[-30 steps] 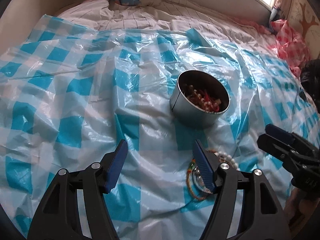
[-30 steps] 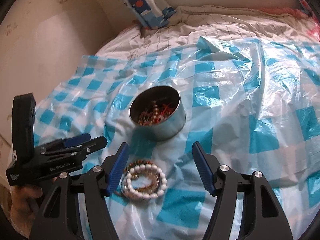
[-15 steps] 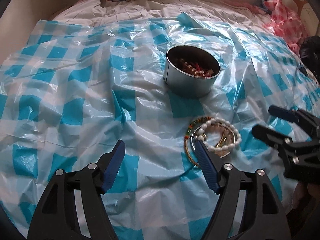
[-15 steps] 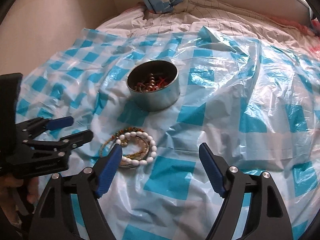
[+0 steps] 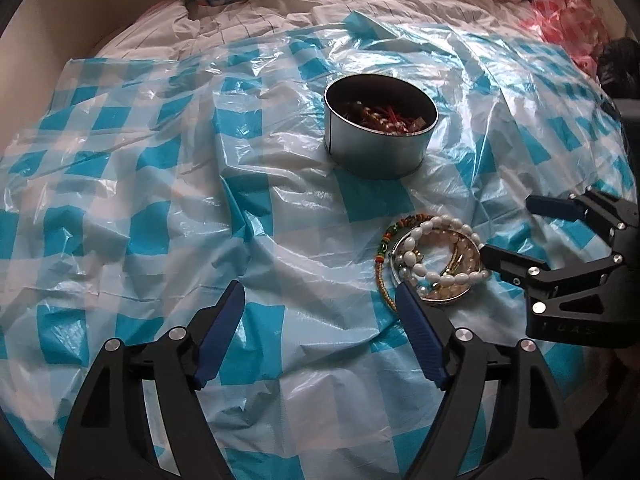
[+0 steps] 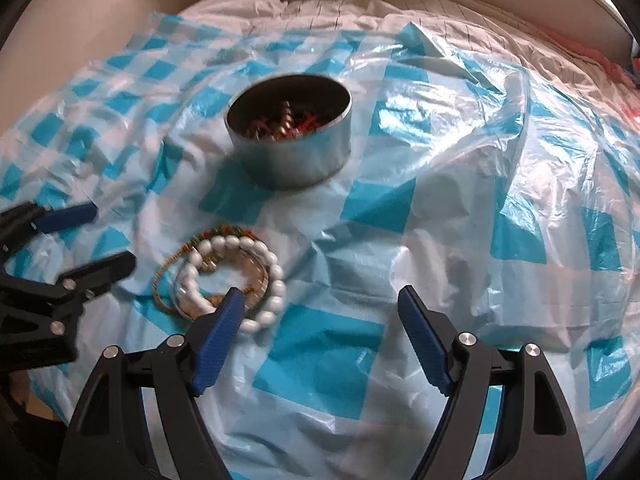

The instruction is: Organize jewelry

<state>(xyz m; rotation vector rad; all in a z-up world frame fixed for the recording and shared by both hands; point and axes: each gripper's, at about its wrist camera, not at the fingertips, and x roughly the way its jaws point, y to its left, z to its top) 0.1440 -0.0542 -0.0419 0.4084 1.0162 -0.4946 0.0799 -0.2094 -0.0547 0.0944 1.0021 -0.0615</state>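
Left tongs: spread wide, nothing between the 2 blue pads, holding nothing. They hover low over the blue-and-white checked plastic sheet, pointing forward across the bed. The right-hand finger overlaps the near edge of the bracelet pile in the left wrist view; cannot tell if it touches.

Right tongs: also wide open, empty. Their left-hand finger sits over the near edge of the pile in the right wrist view, covering a few white beads; contact unclear, that view is a bit blurred. In the left wrist view the right tongs come in from the right side, 2 fingers apart, the lower black tip just beside the pile's right edge. In the right wrist view the left tongs enter from the left, fingers apart, the lower tip near the pile's left edge.

Pile lies flat on the sheet between the 2 tongs: white bead bracelet, thin multicolour beaded strand, metal bangle and some gold-toned pieces.

Round metal tin stands upright on the sheet beyond the pile, apart from it, open-topped, with red and brown jewelry inside.

Striped bedding shows past the sheet; pink checked bag at the far right.
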